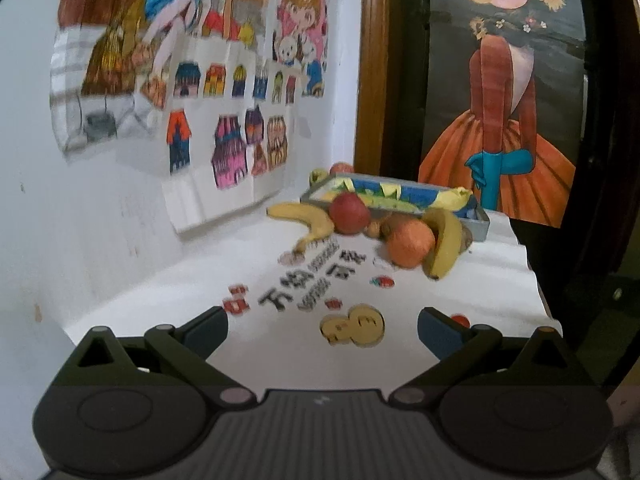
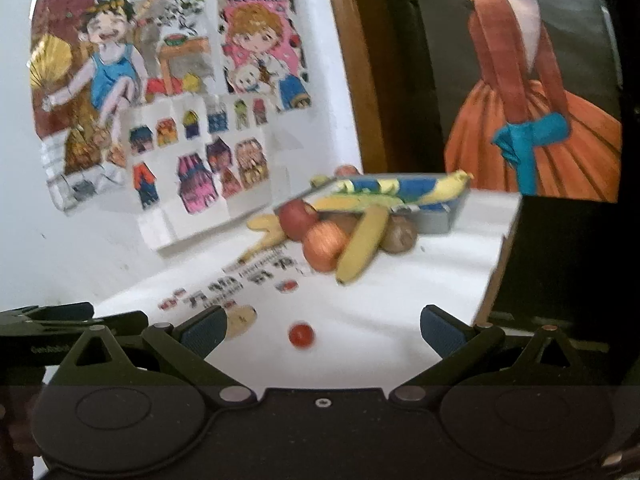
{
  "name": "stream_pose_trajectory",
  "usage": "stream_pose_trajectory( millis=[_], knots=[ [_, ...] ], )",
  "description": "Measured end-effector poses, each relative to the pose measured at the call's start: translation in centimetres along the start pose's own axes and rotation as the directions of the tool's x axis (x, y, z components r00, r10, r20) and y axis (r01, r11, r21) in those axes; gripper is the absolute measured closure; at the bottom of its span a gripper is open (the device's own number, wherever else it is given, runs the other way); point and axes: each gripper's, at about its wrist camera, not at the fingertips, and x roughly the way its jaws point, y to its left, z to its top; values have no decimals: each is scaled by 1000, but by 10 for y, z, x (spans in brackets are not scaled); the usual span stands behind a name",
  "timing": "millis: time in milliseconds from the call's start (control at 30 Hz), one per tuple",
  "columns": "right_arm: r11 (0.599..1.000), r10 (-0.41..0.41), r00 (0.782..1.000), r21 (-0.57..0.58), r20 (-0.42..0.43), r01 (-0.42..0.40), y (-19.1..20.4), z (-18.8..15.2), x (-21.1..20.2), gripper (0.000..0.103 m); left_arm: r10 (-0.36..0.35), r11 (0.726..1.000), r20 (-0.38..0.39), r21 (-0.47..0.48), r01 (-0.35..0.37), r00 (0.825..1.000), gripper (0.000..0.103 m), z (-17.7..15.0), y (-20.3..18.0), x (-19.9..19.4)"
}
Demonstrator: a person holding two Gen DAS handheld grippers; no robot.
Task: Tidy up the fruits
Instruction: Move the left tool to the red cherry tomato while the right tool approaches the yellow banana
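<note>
Fruits lie heaped near the far edge of a white worktop point(image 1: 192, 280), well ahead of both tools. The left tool point(image 1: 322, 330) and the right tool point(image 2: 322, 330) each hover above the near part of the worktop with fingers spread wide, holding nothing. Printed characters and small stickers mark the surface between tools and pile. In the pile, a red apple point(image 1: 349, 213) touches a banana point(image 1: 308, 220); an orange point(image 1: 410, 242) sits beside a second banana point(image 1: 444, 242). Just behind them stands a shallow grey tray point(image 1: 478, 222) with blue and yellow lining. Coloured drawings hang on the wall to the left.
</note>
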Motion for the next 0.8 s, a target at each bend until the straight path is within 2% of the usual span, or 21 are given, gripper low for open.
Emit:
stream_pose_trajectory(
  millis=[233,333,433,500,667,800],
  knots=[
    [994,55,997,-99,49,-50,2,45,-10,1,-6,996,47,84,2,999,0,32,-3,-7],
    [984,91,991,-163,102,-73,0,57,-12,1,-25,991,62,134,16,998,0,43,-8,-5],
    [979,74,980,-199,186,-36,-5,64,-10,1,-46,982,57,184,35,997,0,51,-14,0],
    [976,74,974,-214,213,-28,-10,68,-6,1,-68,976,48,212,56,997,0,55,-18,4],
    [977,93,977,-205,192,-52,-24,76,12,1,-166,950,9,271,157,986,0,61,-31,21],
    [979,100,986,-188,137,-74,-33,74,29,1,-243,934,-42,261,246,969,0,51,-42,42]
  ],
)
